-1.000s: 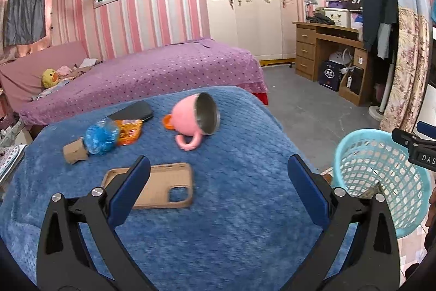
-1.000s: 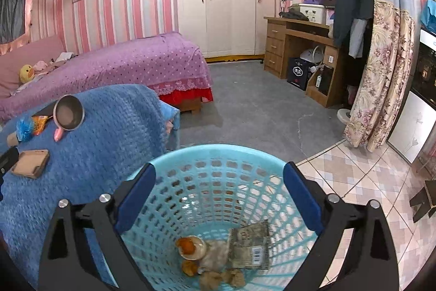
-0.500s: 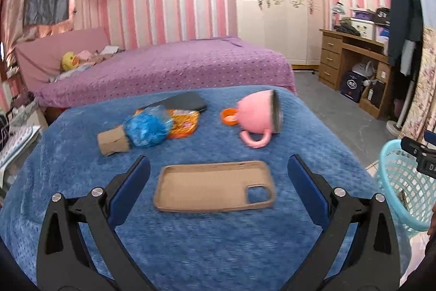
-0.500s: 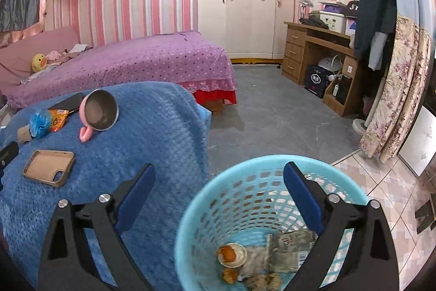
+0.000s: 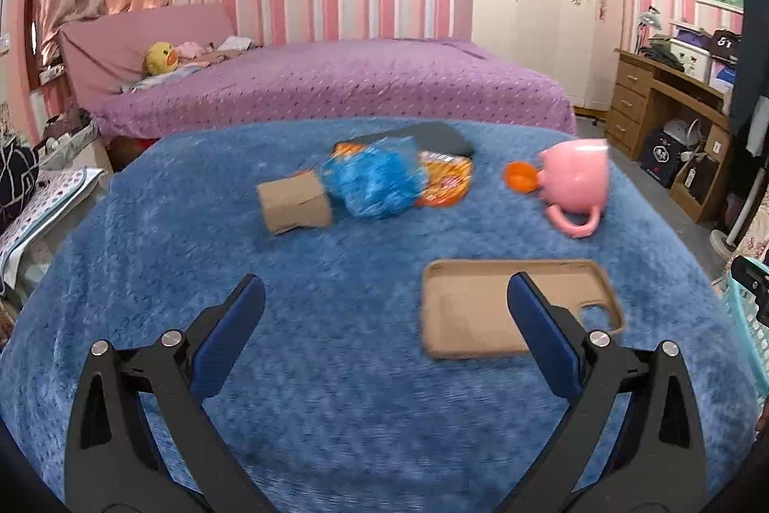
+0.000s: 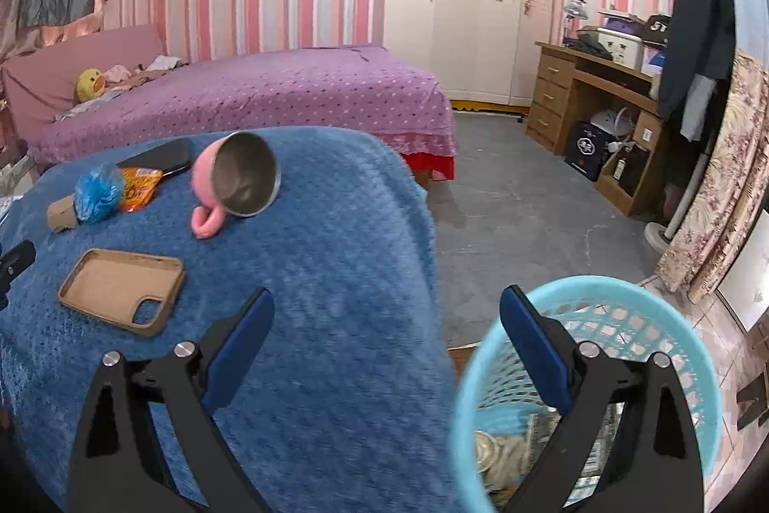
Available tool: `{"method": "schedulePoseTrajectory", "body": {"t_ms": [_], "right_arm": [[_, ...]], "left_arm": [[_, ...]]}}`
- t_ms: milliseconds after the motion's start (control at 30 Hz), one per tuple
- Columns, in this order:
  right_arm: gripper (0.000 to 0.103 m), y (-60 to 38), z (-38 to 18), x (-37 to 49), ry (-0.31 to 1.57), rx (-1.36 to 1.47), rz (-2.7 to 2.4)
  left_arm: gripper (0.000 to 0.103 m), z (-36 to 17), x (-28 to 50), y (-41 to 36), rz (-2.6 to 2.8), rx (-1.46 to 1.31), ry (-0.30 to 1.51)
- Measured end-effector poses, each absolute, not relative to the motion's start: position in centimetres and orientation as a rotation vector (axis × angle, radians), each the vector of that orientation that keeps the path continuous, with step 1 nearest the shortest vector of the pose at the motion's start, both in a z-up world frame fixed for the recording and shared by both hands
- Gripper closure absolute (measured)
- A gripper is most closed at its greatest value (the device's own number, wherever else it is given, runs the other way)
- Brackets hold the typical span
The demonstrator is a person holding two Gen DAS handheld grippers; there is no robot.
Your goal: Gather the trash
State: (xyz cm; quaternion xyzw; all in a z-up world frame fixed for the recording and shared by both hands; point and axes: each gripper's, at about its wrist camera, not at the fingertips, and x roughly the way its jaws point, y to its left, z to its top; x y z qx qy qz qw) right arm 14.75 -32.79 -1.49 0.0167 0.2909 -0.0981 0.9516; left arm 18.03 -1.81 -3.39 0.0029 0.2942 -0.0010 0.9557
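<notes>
On the blue blanket (image 5: 336, 369) lie a crumpled blue plastic bag (image 5: 375, 176), an orange snack wrapper (image 5: 444, 181), a small brown cardboard box (image 5: 294, 200) and an orange cap (image 5: 521, 177). The bag (image 6: 98, 192), wrapper (image 6: 139, 187) and box (image 6: 61, 215) also show in the right wrist view. My left gripper (image 5: 384, 311) is open and empty, hovering over the blanket short of them. My right gripper (image 6: 387, 320) is open and empty, above the blanket's right edge beside the light blue basket (image 6: 625, 320), which holds some trash.
A tipped pink mug (image 5: 576, 181), a tan phone case (image 5: 480, 311) and a black phone (image 5: 432, 138) also lie on the blanket. A purple bed (image 5: 336, 80) stands behind, a wooden desk (image 6: 601, 90) at the right. The grey floor (image 6: 528, 200) lies between.
My left gripper swung left, so the trash pile sits nearer the centre of its view. My right gripper swung left from over the basket toward the blanket.
</notes>
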Motion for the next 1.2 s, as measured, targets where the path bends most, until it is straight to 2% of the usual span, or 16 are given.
{"method": "schedulePoseTrajectory", "body": {"t_ms": [500, 1200], "right_arm": [[0.010, -29.7, -2.6, 16.6, 0.644, -0.039, -0.172], [0.010, -24.8, -1.3, 16.7, 0.608, -0.110, -0.119]], "left_arm": [[0.006, -3.6, 20.4, 3.8, 0.093, -0.023, 0.642], [0.006, -2.9, 21.8, 8.8, 0.200, -0.078, 0.636]]}}
